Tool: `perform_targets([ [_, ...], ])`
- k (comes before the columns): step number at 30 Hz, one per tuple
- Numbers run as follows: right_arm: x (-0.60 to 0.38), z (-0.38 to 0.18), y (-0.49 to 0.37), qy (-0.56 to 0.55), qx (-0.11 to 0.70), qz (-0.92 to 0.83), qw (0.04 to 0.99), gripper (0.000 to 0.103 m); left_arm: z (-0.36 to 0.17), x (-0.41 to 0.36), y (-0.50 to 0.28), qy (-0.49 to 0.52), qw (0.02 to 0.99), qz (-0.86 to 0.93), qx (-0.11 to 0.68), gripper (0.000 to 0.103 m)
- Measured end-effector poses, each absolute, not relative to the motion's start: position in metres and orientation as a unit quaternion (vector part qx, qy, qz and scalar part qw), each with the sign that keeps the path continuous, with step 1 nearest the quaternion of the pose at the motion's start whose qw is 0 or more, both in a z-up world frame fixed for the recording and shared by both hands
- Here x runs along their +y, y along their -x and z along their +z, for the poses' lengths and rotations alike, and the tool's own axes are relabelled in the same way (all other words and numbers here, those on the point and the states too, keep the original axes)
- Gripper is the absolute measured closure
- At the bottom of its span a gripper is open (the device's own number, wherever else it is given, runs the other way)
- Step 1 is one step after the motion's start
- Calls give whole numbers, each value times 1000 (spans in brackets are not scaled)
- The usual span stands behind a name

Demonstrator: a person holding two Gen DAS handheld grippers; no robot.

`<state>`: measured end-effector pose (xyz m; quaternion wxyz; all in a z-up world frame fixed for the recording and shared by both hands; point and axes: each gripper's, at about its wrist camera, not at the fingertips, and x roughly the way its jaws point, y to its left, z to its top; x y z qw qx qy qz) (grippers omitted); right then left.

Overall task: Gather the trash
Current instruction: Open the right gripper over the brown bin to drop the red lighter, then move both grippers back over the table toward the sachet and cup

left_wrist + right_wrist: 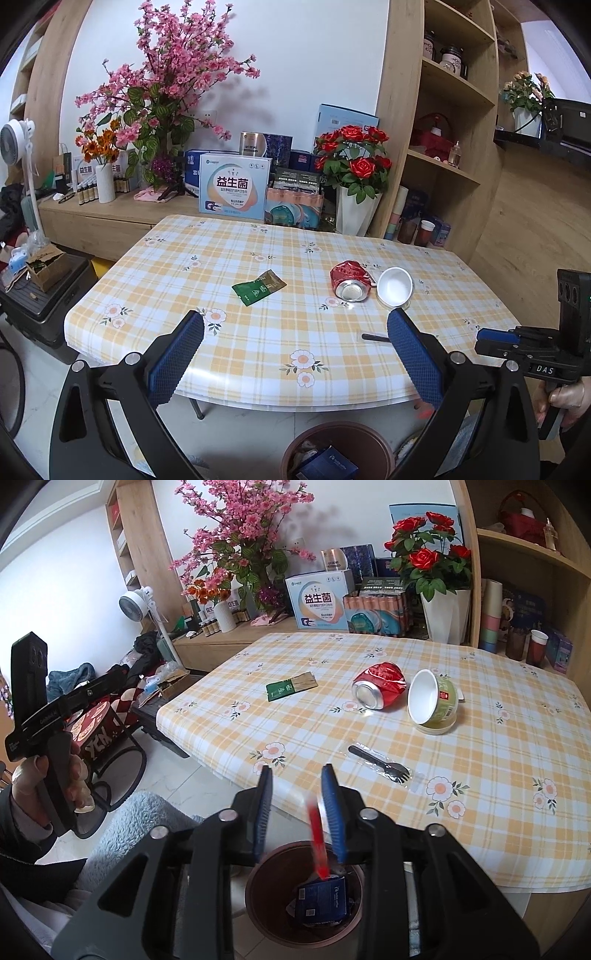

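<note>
Now the right gripper (297, 808) hangs over the brown bin (258, 882), its jaws parted with a blurred red strip (318, 843) between them, apparently dropping free toward the blue box (322, 901) inside. The left gripper (295, 350) stands wide open and empty. Ahead of the right fingers on the checked table (480, 812) lies a wrapped black fork (380, 762), nearest of 4 pieces, its long axis slanting across their line. Beyond it lie the crushed red can (380, 686), the tipped cup (434, 703), and the green sachet (291, 686), which sits nearer the left fingers.
</note>
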<state>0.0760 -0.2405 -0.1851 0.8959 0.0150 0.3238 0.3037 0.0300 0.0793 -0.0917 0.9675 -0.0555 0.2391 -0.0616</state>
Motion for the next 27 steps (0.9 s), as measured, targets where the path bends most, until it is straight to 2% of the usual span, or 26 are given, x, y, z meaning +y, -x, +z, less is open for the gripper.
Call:
perform_targets([
  [2,-239,-184,-76,-13,320,303,898,65,-91,79,-30,54,968,-62,238,6],
  [3,-239,-183,-76,-13,318,300,899,59,-91,79,-30,54,968,-62,238,6],
  [4,-240,-182,-77,-12,316,297,901,51,-91,79,-30,52,968,-63,238,6],
  [8,-247,-179,-78,-13,306,271,913,30,-92,78,-29,48,969,-61,236,6],
  [10,-253,-177,-78,-14,298,254,920,10,-93,79,-30,51,968,-62,236,6],
  [11,-257,-176,-78,-14,290,238,927,7,-93,80,-30,52,968,-61,236,6],
  [27,-310,-190,-96,-46,305,114,944,6,-101,82,-40,42,967,-47,247,6],
])
